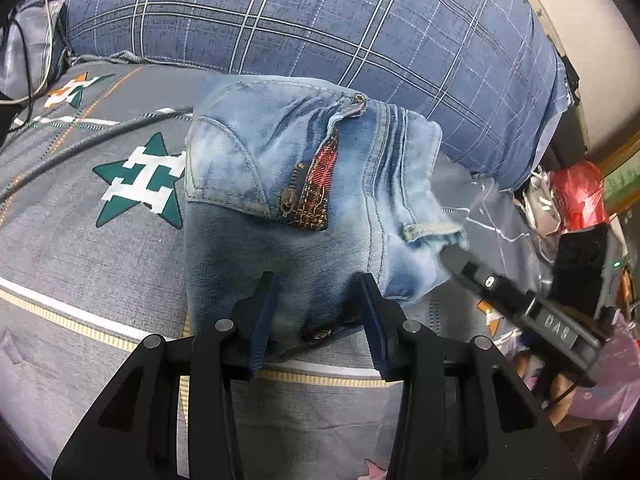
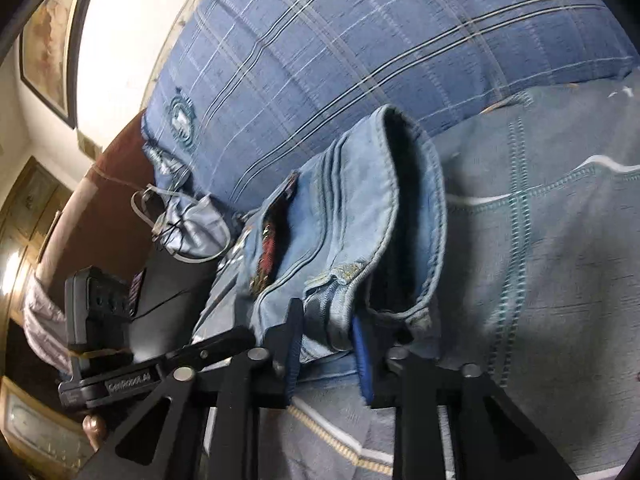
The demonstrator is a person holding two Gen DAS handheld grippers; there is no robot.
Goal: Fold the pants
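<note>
Lying folded into a compact bundle, the pants (light blue denim, a brass zipper and red patterned lining exposed at the fly) are seen on the grey bedspread, just in front of the blue plaid pillow. A green star print is noted on the bedspread to the bundle's left. The left gripper is spread, its fingers set to either side of the bundle's near edge without pinching the cloth. The right gripper is parted too, with the hem end of the denim between its fingers; whether the fabric is actually pinched cannot be told. A red bag is glimpsed beyond the bed's edge.
</note>
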